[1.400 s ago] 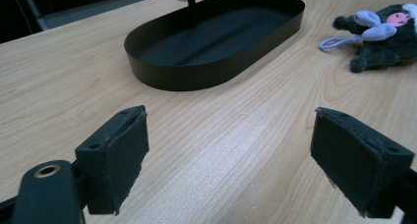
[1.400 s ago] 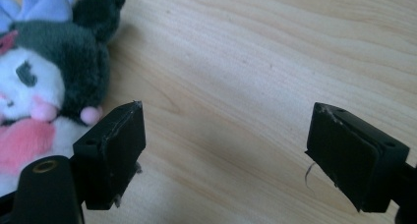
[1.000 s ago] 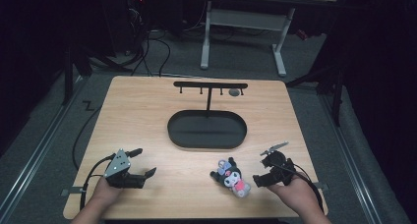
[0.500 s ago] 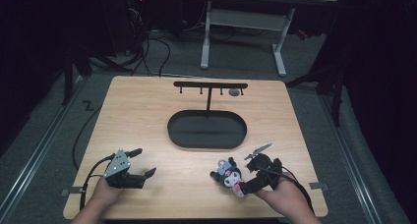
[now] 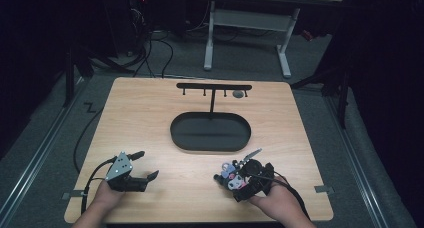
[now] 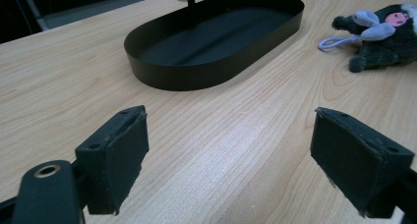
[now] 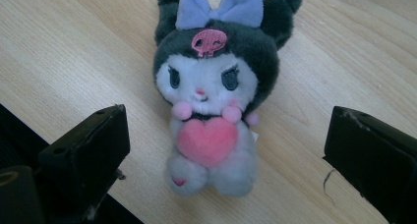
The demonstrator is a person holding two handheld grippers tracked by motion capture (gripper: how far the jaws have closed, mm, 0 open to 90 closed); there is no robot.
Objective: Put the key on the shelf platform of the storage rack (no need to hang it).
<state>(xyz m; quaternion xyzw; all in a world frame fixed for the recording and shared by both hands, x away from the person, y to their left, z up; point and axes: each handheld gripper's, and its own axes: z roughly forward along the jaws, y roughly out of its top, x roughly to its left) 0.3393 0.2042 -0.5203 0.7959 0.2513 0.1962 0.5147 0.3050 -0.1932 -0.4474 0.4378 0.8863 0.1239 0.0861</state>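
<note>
- Starting at the left: our left gripper [image 5: 142, 174] rests on the table [image 5: 150, 118], well to the left of the plush toy [image 5: 229, 174]. Its jaws stand wide apart with nothing but bare wood between them.
- Next comes the black oval tray [image 5: 210, 131], beyond the plush toy with the hanger stand [image 5: 214, 86] rising at its far side. All of it sits well clear of both grippers.
- Now the right: our right gripper [image 5: 235, 180] is over the plush toy at the near edge of the table. Its jaws have just been opening and stand wide; the toy lies between them but neither pad touches it.
- We judge the risk to be the table edge. The toy lies close to it, so a one-sided nudge from a closing pad could push it off.
- Another risk, we think: closing on the soft head or bow could give a weak, slipping hold.
- The right gripper view shows the plush toy [image 7: 211, 101] face up, heart on its belly, and the drop beside the near pad.
- The left gripper view catches the plush toy [image 6: 381, 32] side-on, with a lilac loop lying on the wood.
</note>
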